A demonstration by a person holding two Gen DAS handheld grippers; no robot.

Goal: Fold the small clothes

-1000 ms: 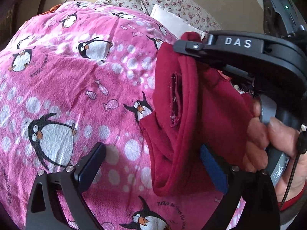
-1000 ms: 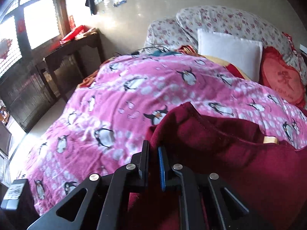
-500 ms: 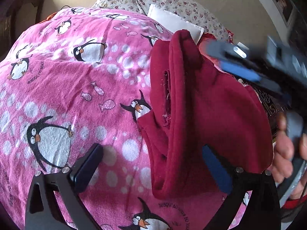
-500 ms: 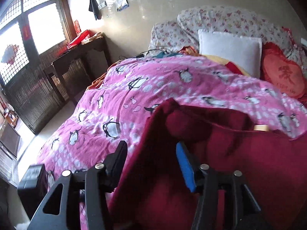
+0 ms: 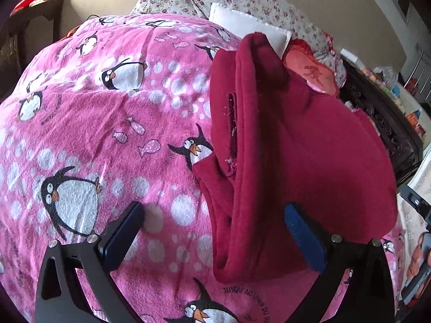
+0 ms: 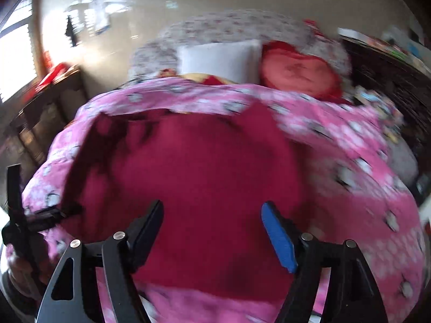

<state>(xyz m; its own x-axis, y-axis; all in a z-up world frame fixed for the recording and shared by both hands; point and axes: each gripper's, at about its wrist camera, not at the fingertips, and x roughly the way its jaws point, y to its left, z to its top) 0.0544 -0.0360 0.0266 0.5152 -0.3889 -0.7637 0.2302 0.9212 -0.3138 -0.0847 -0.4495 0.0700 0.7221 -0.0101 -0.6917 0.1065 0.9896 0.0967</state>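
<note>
The dark red garment (image 5: 309, 145) lies folded over itself on the pink penguin blanket (image 5: 107, 123), its thick doubled edge running along the side nearest the middle of the blanket. A second ago the right gripper (image 6: 212, 231) was pinched shut on a raised fold of that garment; half a second ago its fingers had parted, and now they stand wide with the cloth lying flat beneath them, held by nothing. In the left wrist view the other tool, which was clamped on the top edge of the garment a second ago, has gone from that spot, and the cloth has settled lower against the blanket.

Beyond the garment, at the head of the blanket, sit a white pillow (image 6: 219, 60) and, just beside it, a red round cushion (image 6: 299, 75), with flowered bedding (image 5: 242, 0) behind both. A dark wooden table (image 6: 45, 102) stands off the blanket's far side, under the window. The right wrist view is smeared with motion, so fine detail there is lost.

The left gripper (image 5: 212, 231) hangs wide open over the garment's near end: one dark pad over bare blanket, the blue pad (image 5: 304, 237) over the red cloth. I cannot tell whether either pad touches what is beneath it.
</note>
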